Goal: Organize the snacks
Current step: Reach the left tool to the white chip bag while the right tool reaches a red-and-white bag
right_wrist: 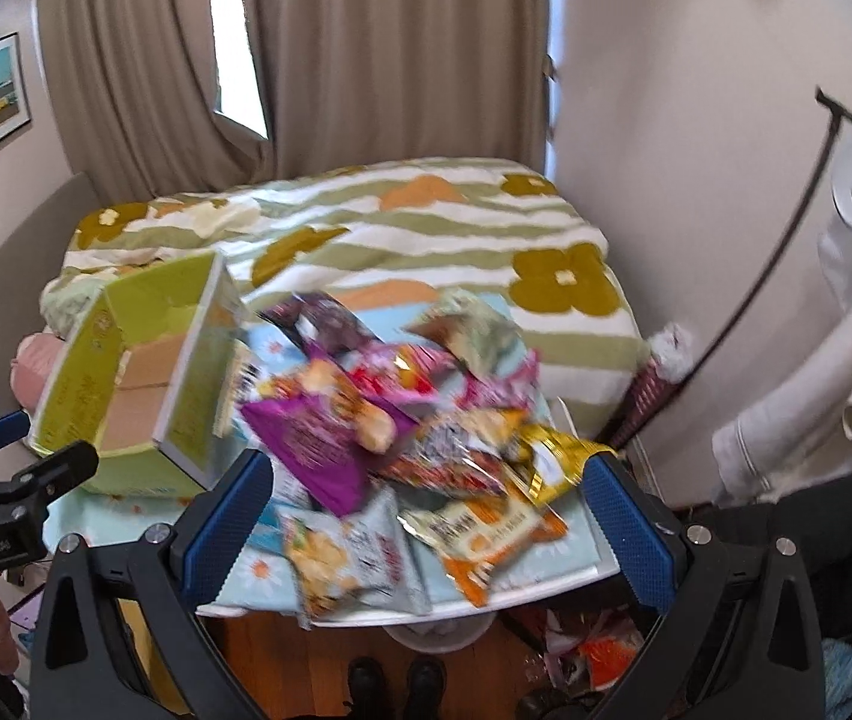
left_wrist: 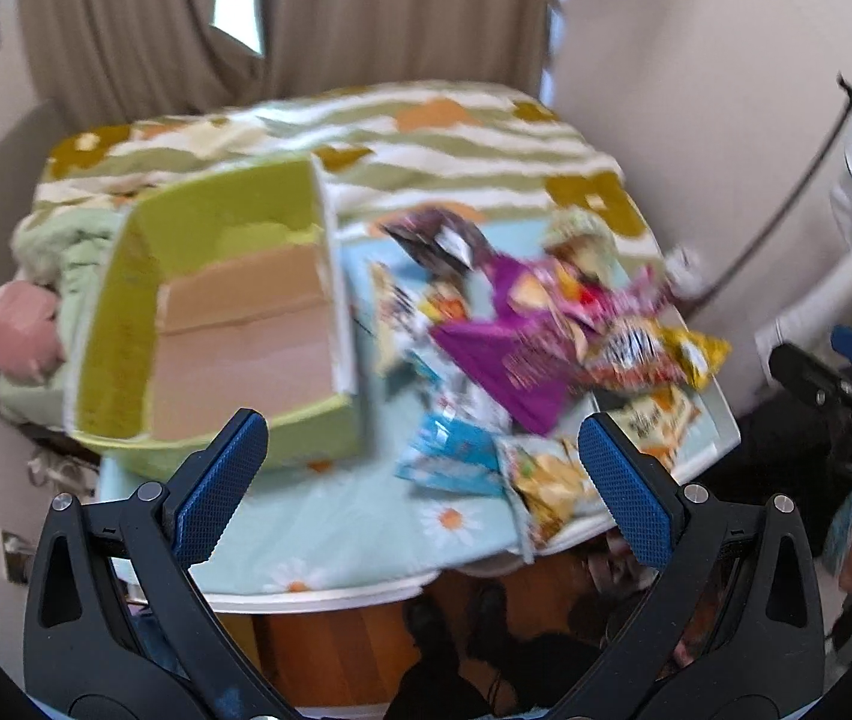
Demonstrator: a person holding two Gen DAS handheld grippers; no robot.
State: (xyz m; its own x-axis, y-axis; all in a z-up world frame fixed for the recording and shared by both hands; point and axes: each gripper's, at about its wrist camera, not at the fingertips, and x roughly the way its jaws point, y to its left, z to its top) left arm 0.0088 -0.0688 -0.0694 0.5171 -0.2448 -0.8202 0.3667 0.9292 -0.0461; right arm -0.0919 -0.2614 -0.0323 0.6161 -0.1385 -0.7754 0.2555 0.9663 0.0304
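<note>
Both tongs, left (left_wrist: 423,468) and right (right_wrist: 429,498), gape wide, empty, above the tabletop (left_wrist: 336,516). Blurred crinkly snack packets (right_wrist: 402,420) heaped beside the empty green cardboard box (left_wrist: 228,324), probably awaiting sorting.

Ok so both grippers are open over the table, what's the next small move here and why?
Probably lower the right gripper onto the orange-and-white snack packet at the pile's near edge and close on it. Both jaws stand open and empty, the green cardboard box holds nothing, and that packet lies near the table's front edge between the right fingers.
</note>
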